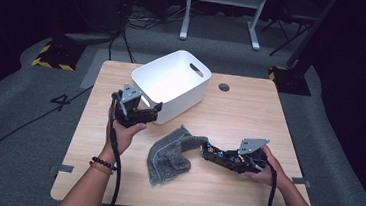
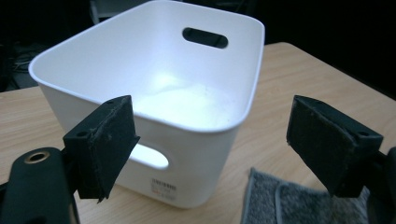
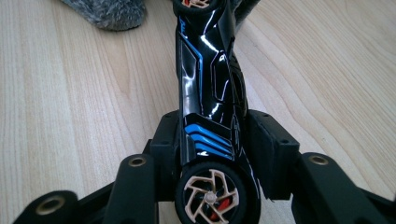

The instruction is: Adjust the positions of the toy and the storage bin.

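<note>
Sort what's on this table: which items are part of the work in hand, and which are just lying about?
In the job:
- black toy car, clamped in the right claw
- white bin, faced by the open left claw

Lying about:
- grey fuzzy cloth on the table

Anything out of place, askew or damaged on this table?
Mostly tidy. The grey cloth lies rumpled on the wooden table rather than flat. The white bin sits at an angle to the table edge, empty and intact. The right gripper is shut on a black toy car, seemingly unharmed. The left gripper is open, with slightly frayed pads.
</note>
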`<state>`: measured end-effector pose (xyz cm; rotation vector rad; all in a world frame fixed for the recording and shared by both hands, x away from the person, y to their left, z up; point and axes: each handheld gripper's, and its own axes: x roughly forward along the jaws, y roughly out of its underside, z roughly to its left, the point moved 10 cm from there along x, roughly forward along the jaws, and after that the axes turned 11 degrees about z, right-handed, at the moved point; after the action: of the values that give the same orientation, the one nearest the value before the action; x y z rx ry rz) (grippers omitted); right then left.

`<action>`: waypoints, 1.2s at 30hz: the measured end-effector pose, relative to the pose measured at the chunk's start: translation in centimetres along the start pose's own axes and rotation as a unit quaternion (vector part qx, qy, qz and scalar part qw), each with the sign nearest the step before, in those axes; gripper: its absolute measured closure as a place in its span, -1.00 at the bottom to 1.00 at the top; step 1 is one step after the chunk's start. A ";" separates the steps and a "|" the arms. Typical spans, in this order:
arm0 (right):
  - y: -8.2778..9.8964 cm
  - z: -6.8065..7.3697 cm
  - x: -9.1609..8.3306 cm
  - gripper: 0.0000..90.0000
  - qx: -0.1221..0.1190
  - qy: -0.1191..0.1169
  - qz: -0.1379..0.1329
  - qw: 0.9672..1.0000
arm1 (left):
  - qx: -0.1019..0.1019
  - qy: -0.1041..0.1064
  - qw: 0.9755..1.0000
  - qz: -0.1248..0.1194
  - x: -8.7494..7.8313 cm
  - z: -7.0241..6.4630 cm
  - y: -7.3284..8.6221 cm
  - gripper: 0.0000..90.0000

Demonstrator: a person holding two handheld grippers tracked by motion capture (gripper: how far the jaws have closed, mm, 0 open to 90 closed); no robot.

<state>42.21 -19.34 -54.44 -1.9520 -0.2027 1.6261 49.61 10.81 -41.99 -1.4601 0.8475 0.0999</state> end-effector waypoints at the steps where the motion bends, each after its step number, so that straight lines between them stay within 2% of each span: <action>1: 0.1 -0.1 0.1 0.28 -0.003 0.003 0.003 1.000 | -0.005 -0.011 1.000 -0.004 0.2 0.3 -0.3 -0.64; 5: 0.2 -0.1 0.1 0.28 -0.001 0.004 0.004 1.000 | -0.023 -0.045 0.999 0.003 1.1 1.3 -0.9 -0.64; 8: 0.2 -0.1 0.1 0.28 -0.001 0.004 0.005 1.000 | -0.029 -0.076 0.996 0.024 2.1 2.3 -0.9 -0.64; 12: 0.2 -0.1 0.2 0.28 -0.003 0.003 0.006 1.000 | -0.043 -0.094 0.993 0.053 3.6 3.3 -0.4 -0.63; 14: 0.2 -0.1 0.2 0.28 -0.003 0.003 0.006 1.000 | -0.044 -0.097 0.992 0.066 4.3 3.6 -0.2 -0.62; 15: 0.2 0.0 0.2 0.28 -0.004 0.003 0.006 1.000 | -0.042 -0.105 0.991 0.073 4.6 3.8 -0.1 -0.61; 16: 0.2 0.0 0.2 0.28 -0.005 0.003 0.007 1.000 | -0.045 -0.102 0.991 0.074 4.8 3.8 -0.1 -0.61; 18: 0.3 -0.1 0.1 0.28 -0.006 0.003 0.008 1.000 | -0.051 -0.109 0.990 0.076 5.1 4.2 -0.1 -0.63; 20: 0.4 -0.1 0.0 0.28 -0.008 0.000 0.009 1.000 | -0.050 -0.114 0.989 0.085 5.4 4.5 0.1 -0.61; 22: 0.4 -0.1 0.0 0.28 -0.007 -0.003 0.008 1.000 | -0.061 -0.110 0.989 0.081 5.7 4.9 0.1 -0.61; 25: 0.5 -0.1 -0.1 0.28 -0.006 -0.003 0.009 1.000 | -0.081 -0.105 0.988 0.082 5.9 5.5 0.1 -0.57; 29: 0.6 -0.1 -0.1 0.28 -0.007 -0.002 0.010 1.000 | -0.089 -0.107 0.987 0.086 6.1 6.0 -0.2 -0.42; 32: 0.6 -0.1 -0.1 0.28 -0.006 -0.004 0.011 1.000 | -0.079 -0.106 0.987 0.090 6.3 6.0 -0.5 -0.29; 36: 0.7 0.0 -0.1 0.28 -0.009 -0.007 0.015 1.000 | -0.073 -0.088 0.989 0.092 6.7 5.5 -0.6 -0.16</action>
<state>42.02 -19.96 -54.66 -1.9673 -0.1944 1.6625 57.12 12.74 -45.84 -1.4817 0.8422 0.4298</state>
